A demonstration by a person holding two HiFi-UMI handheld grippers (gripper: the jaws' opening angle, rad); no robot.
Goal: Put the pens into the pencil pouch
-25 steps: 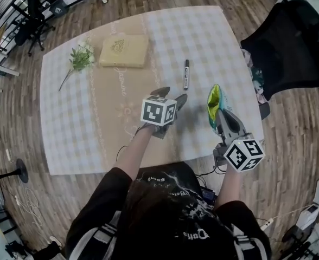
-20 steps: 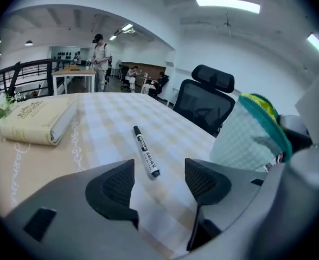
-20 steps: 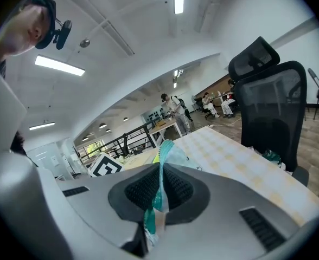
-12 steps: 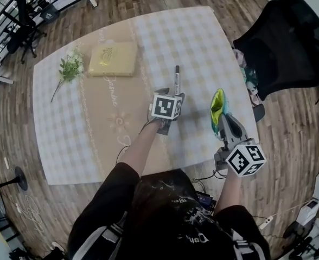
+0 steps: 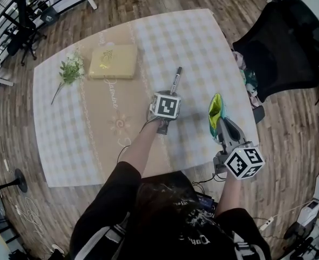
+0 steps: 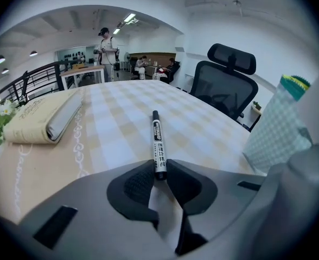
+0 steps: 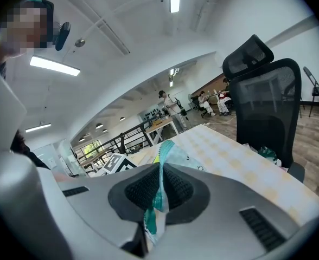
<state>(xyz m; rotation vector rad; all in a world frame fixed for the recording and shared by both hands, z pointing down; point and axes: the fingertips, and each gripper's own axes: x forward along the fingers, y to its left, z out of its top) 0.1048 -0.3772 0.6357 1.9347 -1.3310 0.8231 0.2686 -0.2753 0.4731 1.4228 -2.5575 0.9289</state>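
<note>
A black marker pen (image 5: 175, 77) lies on the checked tablecloth, pointing away from me. My left gripper (image 5: 170, 92) is right behind it. In the left gripper view its jaws have just been closing, and the pads now pinch the near end of the pen (image 6: 158, 145), so the left gripper (image 6: 158, 173) is shut on it. The green-and-yellow pencil pouch (image 5: 215, 110) hangs upright at the table's right edge. My right gripper (image 5: 223, 125) is shut on the pouch's rim (image 7: 169, 155), which runs between the pads of the right gripper (image 7: 159, 186). The pouch (image 6: 279, 129) stands to the pen's right.
A cream book (image 5: 113, 61) lies at the far left of the table (image 5: 94, 129), with a sprig of white flowers (image 5: 69, 71) beside it. A black office chair (image 5: 279, 42) stands past the table's right edge. The near table edge runs just under my arms.
The left gripper has gone forward and down to the pen and its jaws have closed on the pen's near end; the pen now lies slightly tilted. The right gripper keeps hold of the pouch.
</note>
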